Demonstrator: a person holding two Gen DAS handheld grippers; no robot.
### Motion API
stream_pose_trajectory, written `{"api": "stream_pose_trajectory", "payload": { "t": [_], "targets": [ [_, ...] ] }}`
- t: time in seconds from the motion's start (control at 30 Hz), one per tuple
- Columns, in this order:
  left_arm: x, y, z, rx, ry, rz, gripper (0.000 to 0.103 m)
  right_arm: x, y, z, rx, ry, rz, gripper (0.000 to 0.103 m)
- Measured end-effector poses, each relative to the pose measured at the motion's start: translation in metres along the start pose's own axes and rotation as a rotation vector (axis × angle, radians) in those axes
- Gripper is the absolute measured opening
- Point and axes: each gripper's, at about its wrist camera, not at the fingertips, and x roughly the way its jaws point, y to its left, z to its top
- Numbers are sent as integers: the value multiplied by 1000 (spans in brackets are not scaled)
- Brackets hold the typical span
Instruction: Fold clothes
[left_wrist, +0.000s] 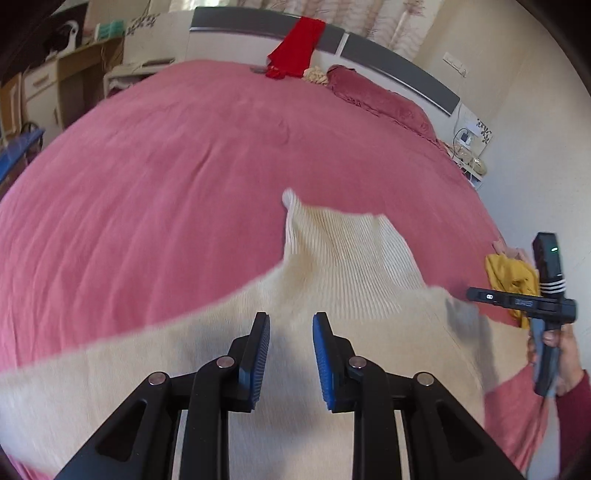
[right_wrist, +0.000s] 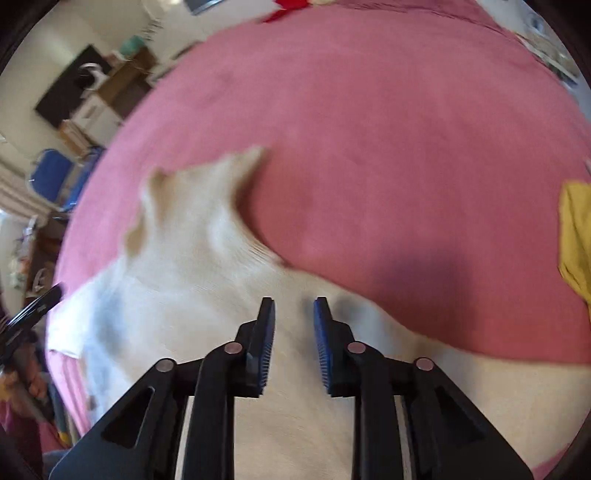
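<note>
Between my left gripper's (left_wrist: 291, 319) blue pads nothing is pinched; they stand apart above the cream sweater (left_wrist: 332, 258), which lies spread on the pink bed (left_wrist: 166, 166). My right gripper (right_wrist: 294, 304) is likewise parted and empty over the sweater's blurred cloth. Its near hem is cut off below both views. A yellow garment (right_wrist: 576, 236) at the bed's edge shows only partly.

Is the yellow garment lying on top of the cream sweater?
No, the yellow garment lies apart on the pink bedspread, beyond the cream sweater.
</note>
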Motion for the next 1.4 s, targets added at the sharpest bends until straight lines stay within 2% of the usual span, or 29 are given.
{"api": "stream_pose_trajectory", "payload": {
  "t": [0.03,0.07,0.13,0.2,0.27,0.33,0.47,0.57,0.6,0.63,0.67,0.7,0.73,0.8,0.83,0.87,1.1,1.17,1.2,1.23,1.27,1.3,1.33,1.37,1.4],
  "targets": [
    [10,0,10,21,1,3,25,3,6,12,5,1,41,48],
    [20,0,17,49,10,12,25,11,12,31,15,7,95,53],
    [47,-7,30,91,44,15,27,28,17,53,54,17,167,57],
    [70,-9,40,109,84,12,27,51,17,77,99,61,228,58],
    [86,-4,50,99,98,-1,28,79,18,103,120,82,200,58],
    [97,6,60,49,118,-49,29,88,6,99,150,103,196,58],
    [115,19,75,-15,139,-114,30,150,38,130,163,117,242,58],
    [126,16,80,4,164,-112,30,169,47,142,126,120,191,55],
    [132,15,80,11,180,-103,30,172,50,143,101,126,156,46],
    [138,13,81,18,195,-94,30,176,54,144,75,132,121,28],
    [144,11,80,24,208,-87,30,181,57,146,47,134,90,18],
    [149,10,79,28,219,-77,30,188,59,149,6,123,73,9],
    [152,10,78,27,229,-62,30,187,67,147,-42,111,64,7],
    [158,12,73,8,241,-43,25,184,77,142,-113,96,19,7],
    [158,12,71,2,234,-30,11,183,81,140,-140,91,-9,6],
    [156,11,69,5,214,-26,6,184,85,140,-165,80,-38,6],
    [119,0,71,30,4,-11,4,168,108,150,-285,-54,-202,6],
    [122,-3,74,31,-11,24,4,174,107,153,-295,-64,-265,6],
    [131,-4,72,35,16,70,5,183,106,153,-303,-50,-309,6],
    [142,-4,70,41,70,108,5,193,105,153,-291,-38,-320,6],
    [154,-3,65,42,136,119,7,203,106,154,-272,-17,-285,6],
    [156,-3,61,42,143,135,9,210,107,154,-252,-10,-258,9],
    [152,-3,58,46,126,129,13,204,105,155,-230,-40,-252,20],
    [149,-2,56,43,127,119,17,196,101,155,-203,-68,-231,22],
    [145,0,56,39,134,122,20,185,95,157,-162,-90,-175,25]
  ]
}}
